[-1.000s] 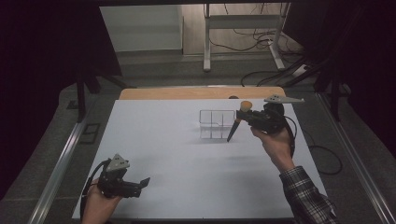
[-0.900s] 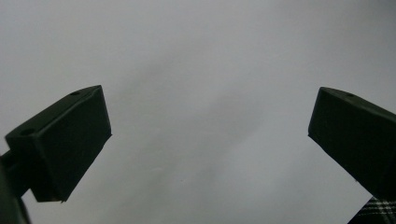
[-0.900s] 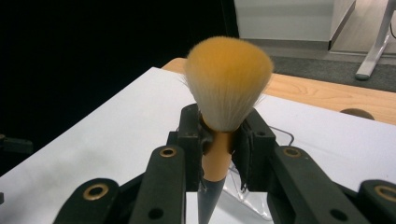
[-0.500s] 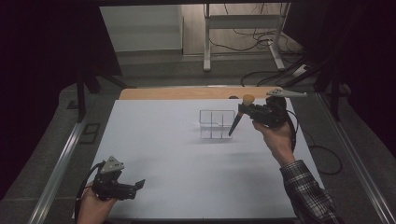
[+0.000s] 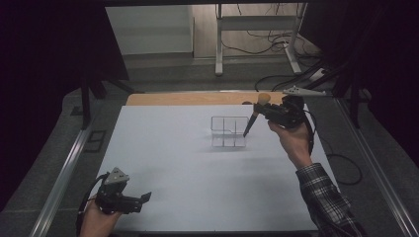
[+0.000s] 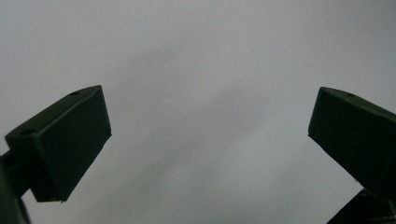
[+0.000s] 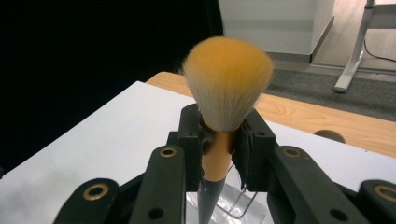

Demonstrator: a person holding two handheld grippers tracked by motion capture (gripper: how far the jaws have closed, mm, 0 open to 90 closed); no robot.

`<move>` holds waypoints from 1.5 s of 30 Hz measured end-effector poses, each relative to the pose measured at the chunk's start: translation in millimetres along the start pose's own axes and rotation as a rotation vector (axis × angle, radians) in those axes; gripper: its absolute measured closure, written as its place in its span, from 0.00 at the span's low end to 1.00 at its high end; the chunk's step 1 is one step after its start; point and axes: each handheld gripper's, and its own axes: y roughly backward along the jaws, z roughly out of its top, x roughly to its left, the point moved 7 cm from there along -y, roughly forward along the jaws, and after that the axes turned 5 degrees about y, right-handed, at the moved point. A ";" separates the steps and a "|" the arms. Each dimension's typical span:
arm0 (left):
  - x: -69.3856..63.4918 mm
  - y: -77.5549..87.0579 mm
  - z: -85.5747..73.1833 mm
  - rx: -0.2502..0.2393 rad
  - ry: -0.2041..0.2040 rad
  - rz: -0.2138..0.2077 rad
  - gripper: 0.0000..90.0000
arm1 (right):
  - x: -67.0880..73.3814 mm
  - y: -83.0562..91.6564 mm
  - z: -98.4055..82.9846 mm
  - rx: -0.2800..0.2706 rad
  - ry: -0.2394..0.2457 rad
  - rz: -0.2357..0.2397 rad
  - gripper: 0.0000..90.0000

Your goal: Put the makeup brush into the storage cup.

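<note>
A: Upper right of the high view: right tool (image 5: 261,109) clamped on a makeup brush (image 5: 253,117), bristles up, dark handle tip angled down toward the clear divided organizer (image 5: 228,132) at frame centre. Still airborne, tip just beside the rack's right wall, by my read.

B: Grip ok? Right gripper view shows jaws pinching the orange ferrule (image 7: 217,156) just under the bristle head (image 7: 227,79), organizer glimpsed below at bottom centre (image 7: 236,205).

A: Looks firm, but it's a high hold w/ a long handle hanging free, so the tip can swing. Best approach imo: bring the handle closer to vertical first, then centre the tip over one compartment before lowering.

B: Which compartment?

A: Can't tell from here; the right-hand one is nearest. Rack is light clear plastic, so a tip catching the rim would likely shove or tip it. Slow descent, no sideways push.

B: Left side?

A: Lower left of the high view: left tool (image 5: 141,200) sits low over the white worktop (image 5: 188,173), jaws spread wide, nothing between them. Left gripper view: both black fingers (image 6: 70,140) apart over bare white surface. Idle; could steady the rack if it slides, but it's well apart from it now.

B: Release point?

A: Only once the handle end rests on the floor of the slot, I'd say.
</note>
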 end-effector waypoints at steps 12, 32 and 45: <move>-1.2 0.2 -2.9 0.012 -0.004 -0.013 0.00 | -7.0 -5.7 6.6 -0.012 0.014 -0.024 0.82; -2.4 0.1 -2.8 0.012 -0.010 -0.020 0.00 | -18.2 -26.1 0.8 -0.036 0.030 -0.064 0.82; -2.2 -0.6 -3.1 0.015 -0.010 -0.020 0.00 | -21.0 -37.6 -8.2 -0.026 0.038 -0.077 0.81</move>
